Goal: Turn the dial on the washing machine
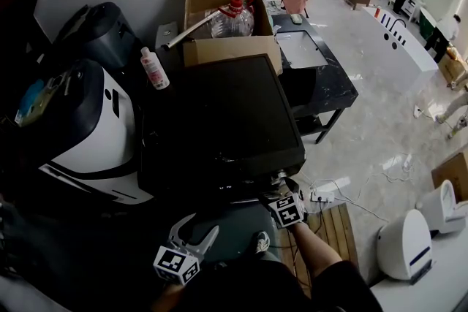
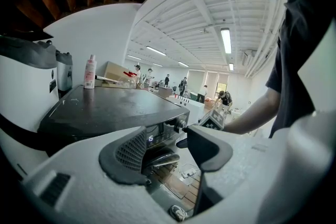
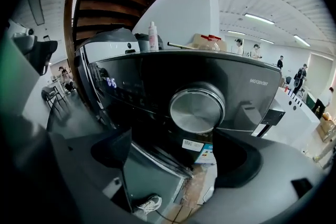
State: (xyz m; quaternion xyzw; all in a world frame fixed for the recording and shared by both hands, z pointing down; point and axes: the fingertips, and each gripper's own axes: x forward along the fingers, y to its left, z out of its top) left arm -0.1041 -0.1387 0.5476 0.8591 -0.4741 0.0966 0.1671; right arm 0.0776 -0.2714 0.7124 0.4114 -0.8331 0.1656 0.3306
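The dark washing machine (image 1: 219,120) fills the middle of the head view. Its round silver dial (image 3: 197,108) shows large in the right gripper view, on the front panel beside a lit blue display (image 3: 111,82). My right gripper (image 3: 178,152) is open, its jaws just short of the dial and slightly below it, touching nothing. In the head view that right gripper (image 1: 278,192) is at the machine's front right corner. My left gripper (image 1: 203,226) hangs open in front of the machine, lower and to the left, holding nothing. From the left gripper (image 2: 165,152) I see the dial (image 2: 180,124) small ahead.
A white bottle (image 1: 154,69) stands on the machine's back left. Behind is a cardboard box (image 1: 219,11) with water bottles. A white appliance (image 1: 95,128) sits at the left, a black table (image 1: 314,69) at the right. A power strip (image 1: 322,195) and wooden pallet (image 1: 340,230) lie on the floor.
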